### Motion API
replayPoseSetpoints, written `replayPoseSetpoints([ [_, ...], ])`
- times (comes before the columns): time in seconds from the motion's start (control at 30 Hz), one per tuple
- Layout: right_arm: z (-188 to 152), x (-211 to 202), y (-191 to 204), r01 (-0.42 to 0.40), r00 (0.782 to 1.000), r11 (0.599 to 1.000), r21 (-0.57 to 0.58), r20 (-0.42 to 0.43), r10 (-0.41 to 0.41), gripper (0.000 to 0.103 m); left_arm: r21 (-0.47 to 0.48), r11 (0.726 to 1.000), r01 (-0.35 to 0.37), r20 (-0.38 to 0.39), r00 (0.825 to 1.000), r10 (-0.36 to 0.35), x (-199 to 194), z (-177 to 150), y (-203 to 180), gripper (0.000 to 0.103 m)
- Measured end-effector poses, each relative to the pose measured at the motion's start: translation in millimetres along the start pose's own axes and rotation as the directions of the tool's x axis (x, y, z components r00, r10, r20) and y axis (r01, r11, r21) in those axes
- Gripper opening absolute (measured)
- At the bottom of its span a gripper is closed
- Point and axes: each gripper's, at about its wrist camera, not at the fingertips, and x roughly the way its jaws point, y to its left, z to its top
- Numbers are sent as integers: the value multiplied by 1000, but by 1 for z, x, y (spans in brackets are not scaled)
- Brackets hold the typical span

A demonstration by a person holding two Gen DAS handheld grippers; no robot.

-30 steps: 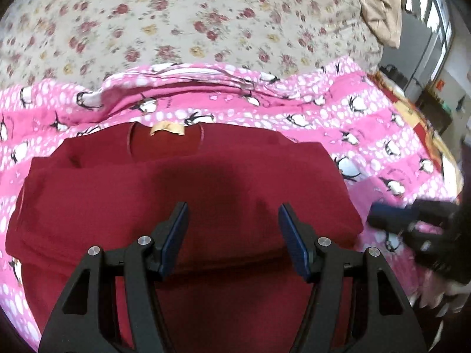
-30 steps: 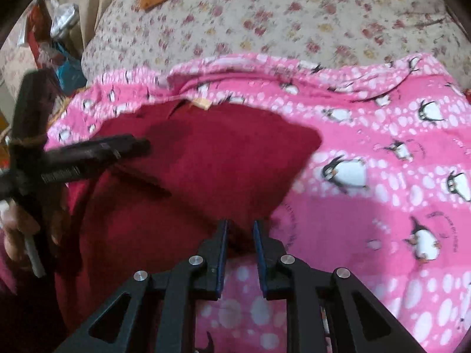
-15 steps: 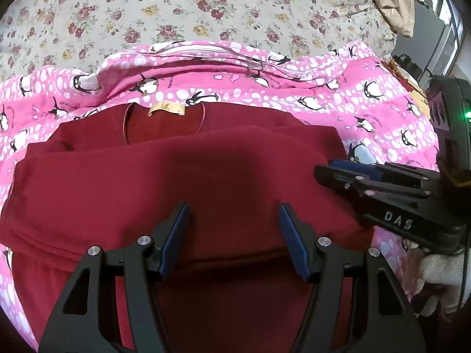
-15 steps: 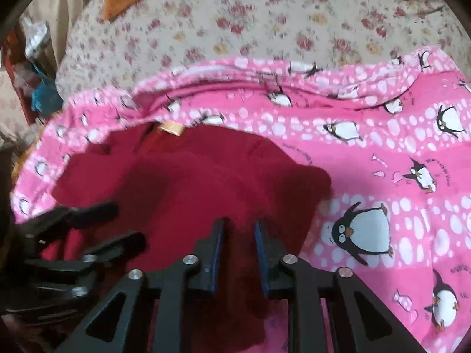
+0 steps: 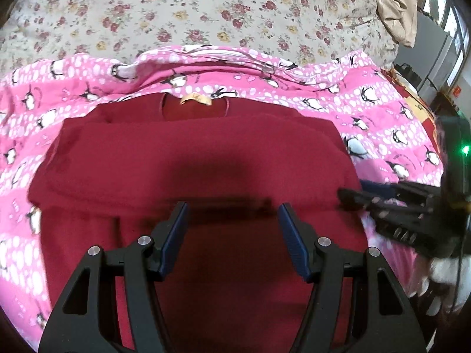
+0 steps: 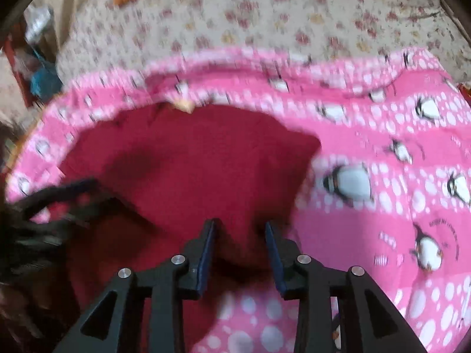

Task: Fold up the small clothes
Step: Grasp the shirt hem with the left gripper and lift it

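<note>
Lying flat on the pink penguin blanket point(image 5: 382, 108) that covers the near part of the bed, the dark red shirt point(image 5: 200, 158) looks partly folded: its sides are turned in across the chest, leaving a broad band with the round neckline and a tan label point(image 5: 195, 99) at the far edge. I judge that the lengthwise fold is done and the crosswise fold, hem toward collar, is left. The left gripper point(image 5: 231, 223) hovers over the shirt's near half, jaws wide apart with nothing between them. The right gripper point(image 6: 240, 244) sits at the shirt's right edge; its jaws have just been opening, with a ridge of red cloth between them, no longer pinched. The shirt looks soft, matte and thick; the blanket quilted and puffy; the floral sheet point(image 5: 206, 14) beyond it thin and smooth.
</note>
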Motion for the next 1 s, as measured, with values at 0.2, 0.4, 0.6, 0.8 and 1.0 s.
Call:
replayPoseSetpoints([
  [0.2, -20, -57, 2, -68, 994, 998, -4, 86, 68, 33, -1, 1000, -16, -13, 1000, 16, -35, -30, 26, 63],
  [0.4, -72, -101, 13, -179, 982, 982, -55, 58, 182, 43, -56, 998, 0, -32, 999, -2, -76, -72, 62, 63],
  [0.6, -131, -109, 18, -277, 961, 960, -28, -15, 277, 43, -106, 993, -41, -91, 995, 32, -100, -124, 96, 63],
  [0.8, -169, -97, 23, -315, 946, 948, -37, -96, 310, 46, -265, 964, -6, -192, 980, -47, -101, -178, 132, 63],
  [1.0, -181, -80, 41, -303, 946, 948, -100, -155, 286, 46, -306, 952, 22, -214, 972, -92, -100, -217, 130, 63],
])
